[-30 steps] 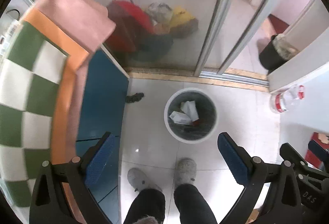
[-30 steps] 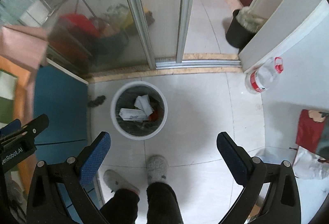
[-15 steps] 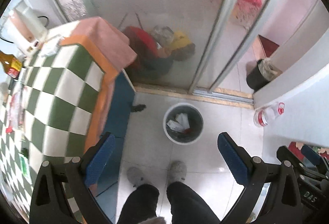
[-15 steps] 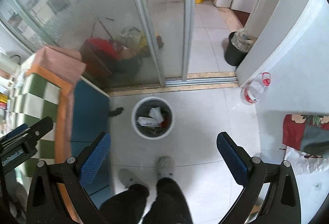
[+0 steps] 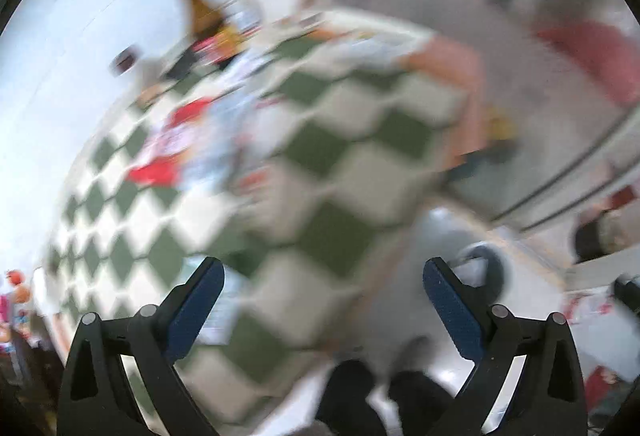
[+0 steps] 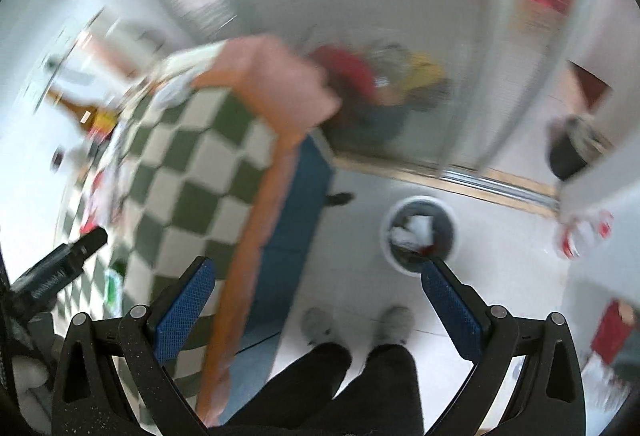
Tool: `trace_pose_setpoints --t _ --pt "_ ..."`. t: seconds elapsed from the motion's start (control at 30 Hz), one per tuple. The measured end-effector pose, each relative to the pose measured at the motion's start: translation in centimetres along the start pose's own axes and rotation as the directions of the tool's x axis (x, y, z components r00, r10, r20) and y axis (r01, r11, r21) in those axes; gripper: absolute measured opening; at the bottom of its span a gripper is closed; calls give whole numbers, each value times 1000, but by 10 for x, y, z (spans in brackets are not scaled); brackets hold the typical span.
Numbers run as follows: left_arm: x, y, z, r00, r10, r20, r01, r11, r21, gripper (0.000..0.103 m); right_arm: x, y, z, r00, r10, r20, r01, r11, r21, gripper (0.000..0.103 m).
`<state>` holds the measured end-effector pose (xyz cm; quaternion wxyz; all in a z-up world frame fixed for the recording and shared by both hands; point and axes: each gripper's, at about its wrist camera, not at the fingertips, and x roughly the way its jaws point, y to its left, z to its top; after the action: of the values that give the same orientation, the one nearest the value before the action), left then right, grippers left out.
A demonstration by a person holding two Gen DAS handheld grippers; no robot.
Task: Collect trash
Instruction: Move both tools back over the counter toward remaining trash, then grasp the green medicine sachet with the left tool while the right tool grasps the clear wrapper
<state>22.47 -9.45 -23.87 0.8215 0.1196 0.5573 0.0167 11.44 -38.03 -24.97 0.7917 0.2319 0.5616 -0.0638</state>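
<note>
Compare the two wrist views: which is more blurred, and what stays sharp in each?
Left wrist view: heavy motion smear over the checkered tablecloth; only the left gripper is crisp. Right wrist view: milder blur, the trash bin readable, the right gripper sharp. Both bend straight lines, fisheye style.

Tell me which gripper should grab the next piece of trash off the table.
Left, probably. The left gripper is open and faces the checkered table with its litter. The right gripper, also open, sits over the table edge and floor near the bin.

Glossy pale floor tiles (image 6: 500,276) surround the bin (image 6: 418,236); beside it, checked cloth (image 6: 192,171) covers the bench; textured blue pads (image 6: 184,304) line the right tool.
</note>
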Motion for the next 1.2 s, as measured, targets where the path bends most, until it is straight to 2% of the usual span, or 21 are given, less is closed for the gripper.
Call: trace_pose_setpoints --t 0.07,0.13,0.17,0.2,0.3,0.33,0.37,0.43,0.5,0.53,0.57,0.73,0.83,0.9,0.97,1.13,1.17,1.2 --pt "31 49 -13 996 52 -69 -53 998 -19 101 24 47 6 998 37 -52 -41 996 -77 103" --pt "58 85 -24 990 37 -133 -44 998 -53 101 46 87 7 994 51 -95 -64 988 -138 103" --pt "72 101 -31 986 13 -167 -27 997 -78 101 68 126 9 989 60 -138 -86 977 -193 103" --pt "87 115 -37 980 -29 -196 8 994 -108 101 68 126 9 989 60 -138 -86 977 -193 103" --pt "122 137 -49 956 -158 -247 113 976 -187 98 107 191 5 981 38 -190 -90 957 -275 103" --pt "128 139 -51 951 -181 -249 134 971 -197 84 107 191 5 981 38 -190 -90 957 -275 103" --pt "131 138 -52 951 -180 -251 131 972 -197 78 115 205 5 979 32 -201 -90 953 -288 103" --pt "126 132 -53 965 -163 -205 132 978 -159 67 130 223 11 977 14 -214 -82 947 -310 103" --pt "121 129 -55 970 -161 -184 134 980 -150 40 148 247 18 975 -2 -223 -74 941 -331 103" --pt "117 127 -57 970 -163 -180 137 980 -147 15 148 247 18 975 -2 -223 -74 941 -331 103" --pt "116 127 -60 968 -170 -182 143 978 -152 3 153 255 21 974 -3 -226 -75 940 -334 103" --pt "110 137 -74 971 -172 -169 131 965 -228 1 174 287 30 969 13 -246 -95 941 -325 103" --pt "106 162 -73 981 -135 -141 91 954 -286 0 190 320 37 969 36 -245 -118 937 -329 103" --pt "104 183 -71 987 -108 -123 62 942 -329 0 193 326 38 969 43 -244 -124 936 -329 103" --pt "102 199 -69 991 -73 -115 27 933 -358 0 212 349 41 966 58 -251 -140 935 -325 96" --pt "103 238 -49 994 -15 -108 -32 905 -423 0 238 370 36 953 67 -297 -164 935 -315 59" --pt "103 245 -43 994 -8 -105 -38 902 -431 0 243 374 32 952 67 -300 -167 932 -323 56" --pt "102 248 -42 995 -1 -100 -43 898 -438 0 240 379 30 965 64 -256 -156 921 -356 25"
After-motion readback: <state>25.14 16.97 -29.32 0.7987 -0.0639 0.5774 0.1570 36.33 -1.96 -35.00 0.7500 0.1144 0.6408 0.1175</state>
